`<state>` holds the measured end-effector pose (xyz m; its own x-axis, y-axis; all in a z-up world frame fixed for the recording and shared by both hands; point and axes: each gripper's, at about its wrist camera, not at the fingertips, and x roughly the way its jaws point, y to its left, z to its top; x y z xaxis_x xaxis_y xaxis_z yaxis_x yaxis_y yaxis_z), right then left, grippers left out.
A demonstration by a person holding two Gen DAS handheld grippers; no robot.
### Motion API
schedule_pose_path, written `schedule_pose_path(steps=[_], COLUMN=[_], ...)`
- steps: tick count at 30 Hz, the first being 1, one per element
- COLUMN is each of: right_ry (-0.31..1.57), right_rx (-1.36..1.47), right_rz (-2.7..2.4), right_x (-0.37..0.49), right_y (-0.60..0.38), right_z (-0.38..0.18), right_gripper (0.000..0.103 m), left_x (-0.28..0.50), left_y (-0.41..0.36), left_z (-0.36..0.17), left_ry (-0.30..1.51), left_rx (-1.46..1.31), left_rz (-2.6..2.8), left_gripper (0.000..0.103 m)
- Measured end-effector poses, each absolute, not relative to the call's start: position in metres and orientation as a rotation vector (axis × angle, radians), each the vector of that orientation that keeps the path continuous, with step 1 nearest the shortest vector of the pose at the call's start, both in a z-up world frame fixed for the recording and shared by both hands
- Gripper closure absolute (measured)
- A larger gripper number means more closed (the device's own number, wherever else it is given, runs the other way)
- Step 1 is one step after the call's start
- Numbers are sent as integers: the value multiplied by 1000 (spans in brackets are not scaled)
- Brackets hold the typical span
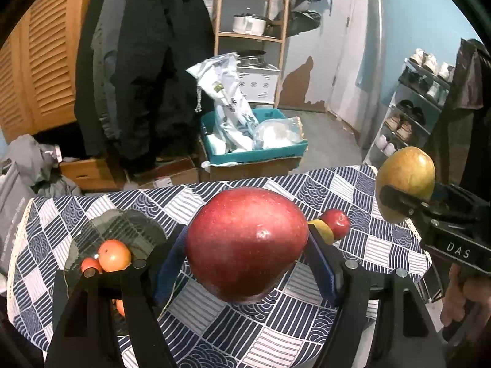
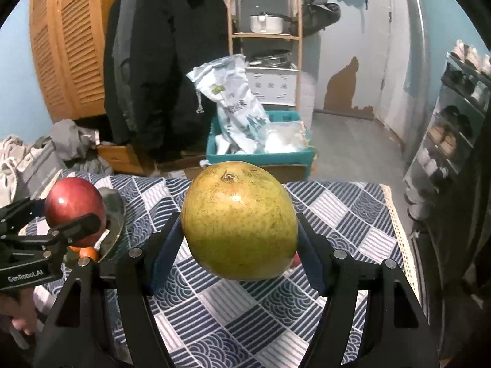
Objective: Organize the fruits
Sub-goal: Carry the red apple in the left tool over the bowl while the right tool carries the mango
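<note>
- Your left gripper is pinching a large red apple between its blue pads, held up off the patterned tablecloth.
- Your right gripper is clamped on a big yellow-green fruit, stem scar facing up, also clear of the cloth.
- To your left on the table sits a glass plate with an orange and smaller orange fruits just beside it; your left gripper's frame hides part of them.
- Past the red apple, a smaller red apple lies touching a yellow fruit, half hidden behind your gripper finger.
- Beyond the table edge stand a teal crate stuffed with white bags, dark coats, a wooden shelf with a white pot, and a shoe rack.
- Readable writing: "DAS" on the right gripper's body in the left view, "GenRobot.AI" on the left gripper in the right view. The print on the bags is too blurred to read.
</note>
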<state>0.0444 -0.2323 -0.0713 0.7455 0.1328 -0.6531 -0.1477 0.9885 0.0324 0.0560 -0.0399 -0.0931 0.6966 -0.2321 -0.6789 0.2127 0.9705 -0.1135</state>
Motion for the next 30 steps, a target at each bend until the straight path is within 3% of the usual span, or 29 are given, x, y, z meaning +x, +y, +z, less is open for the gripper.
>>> schedule_pose_path(steps=[30], right_ry=[780], right_rx=[-71], right_rz=[335], right_x=[102], right_y=[-104], right_z=[-93], right_gripper=[32], left_x=[75], left_y=[75], left_z=[-125], left_ry=[785], left_rx=[-136], left_rz=[-60], left_gripper=[27])
